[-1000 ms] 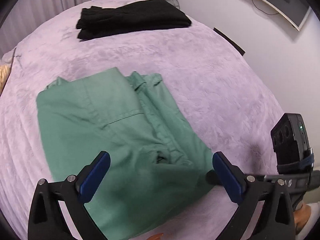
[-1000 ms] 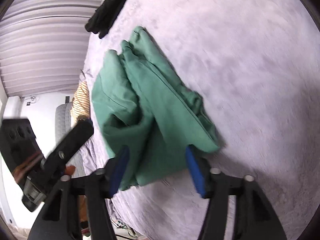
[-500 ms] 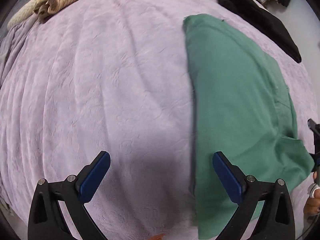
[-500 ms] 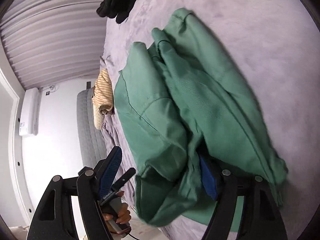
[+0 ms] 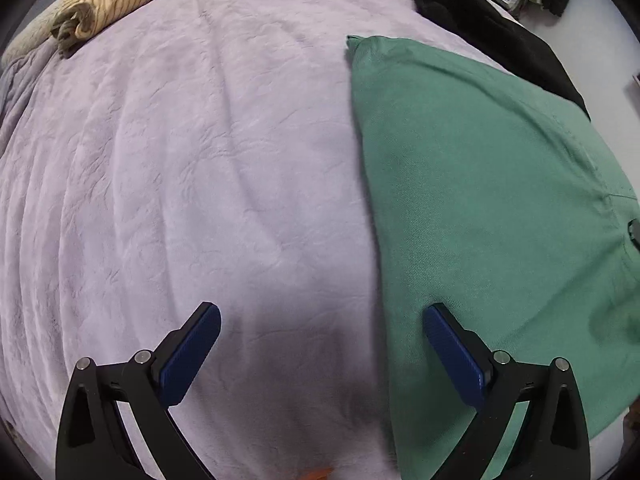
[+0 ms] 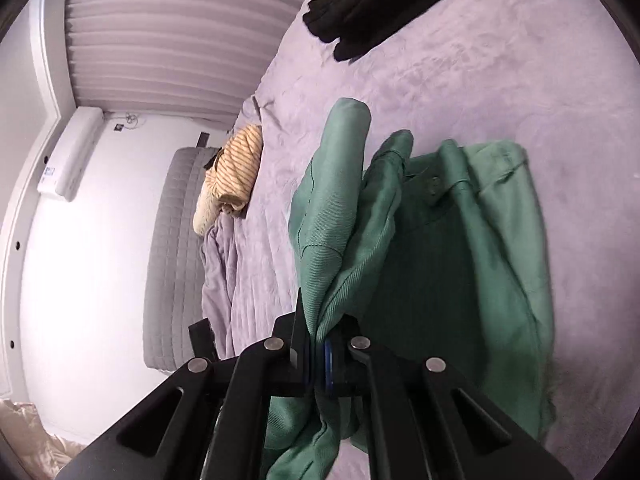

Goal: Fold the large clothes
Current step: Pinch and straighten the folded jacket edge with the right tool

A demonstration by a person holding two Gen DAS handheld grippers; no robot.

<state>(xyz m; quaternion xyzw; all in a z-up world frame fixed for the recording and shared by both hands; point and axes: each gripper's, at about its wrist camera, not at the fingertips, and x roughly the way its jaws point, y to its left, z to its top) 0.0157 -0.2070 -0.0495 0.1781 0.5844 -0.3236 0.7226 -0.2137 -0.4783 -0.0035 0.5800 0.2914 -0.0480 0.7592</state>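
Note:
A green garment lies folded on the lilac bedspread, at the right of the left wrist view. My left gripper is open and empty, low over the bedspread, with its right finger over the garment's left edge. My right gripper is shut on a bunched edge of the green garment and lifts that part off the bed; the rest lies on the bedspread.
A black folded garment lies beyond the green one; it also shows in the right wrist view. A yellow striped garment lies at the bed's far left edge. A grey headboard and white wall stand beside the bed.
My right gripper has shut on the green garment's edge and lifted it. My left gripper has swung left of the garment and stays open.

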